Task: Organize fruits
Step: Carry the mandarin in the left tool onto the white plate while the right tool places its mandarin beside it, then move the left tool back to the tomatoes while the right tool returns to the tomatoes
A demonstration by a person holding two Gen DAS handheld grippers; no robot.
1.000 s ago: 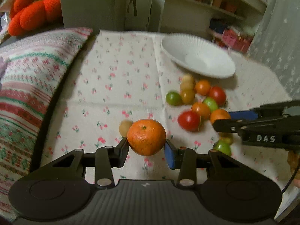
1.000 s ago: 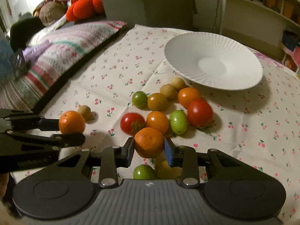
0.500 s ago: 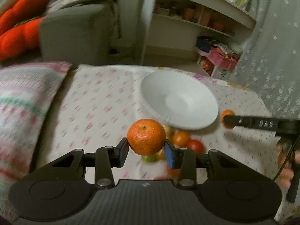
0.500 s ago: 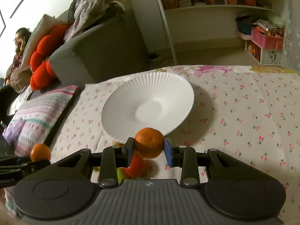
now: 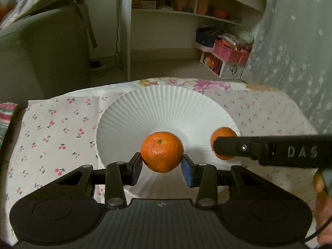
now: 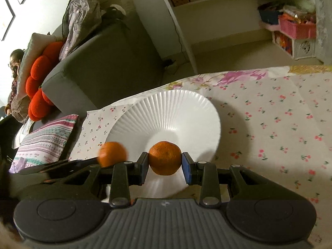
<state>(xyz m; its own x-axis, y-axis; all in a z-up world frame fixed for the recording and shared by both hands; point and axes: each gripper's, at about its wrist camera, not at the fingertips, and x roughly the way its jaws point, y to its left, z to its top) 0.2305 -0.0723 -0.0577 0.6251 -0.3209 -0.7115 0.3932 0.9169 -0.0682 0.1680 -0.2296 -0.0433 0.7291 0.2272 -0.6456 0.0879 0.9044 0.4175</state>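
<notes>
My left gripper (image 5: 162,166) is shut on an orange mandarin (image 5: 162,154) and holds it above the near part of the white ribbed plate (image 5: 166,108). My right gripper (image 6: 165,165) is shut on a second mandarin (image 6: 165,157), also above the plate (image 6: 176,108). In the left wrist view the right gripper comes in from the right with its mandarin (image 5: 223,134) over the plate's right rim. In the right wrist view the left gripper's mandarin (image 6: 112,154) shows blurred at the plate's left rim. The other fruits are out of view.
The plate sits on a cherry-print cloth (image 6: 280,124). A striped pillow (image 6: 47,137) lies to the left. A grey sofa (image 6: 103,62) with red cushions stands behind, with white shelves (image 5: 186,10) and a pink basket (image 5: 230,51) beyond.
Both grippers have carried their mandarins forward from the fruit pile to above the plate. The plate now fills the middle of both views; the pile has dropped out of sight.
</notes>
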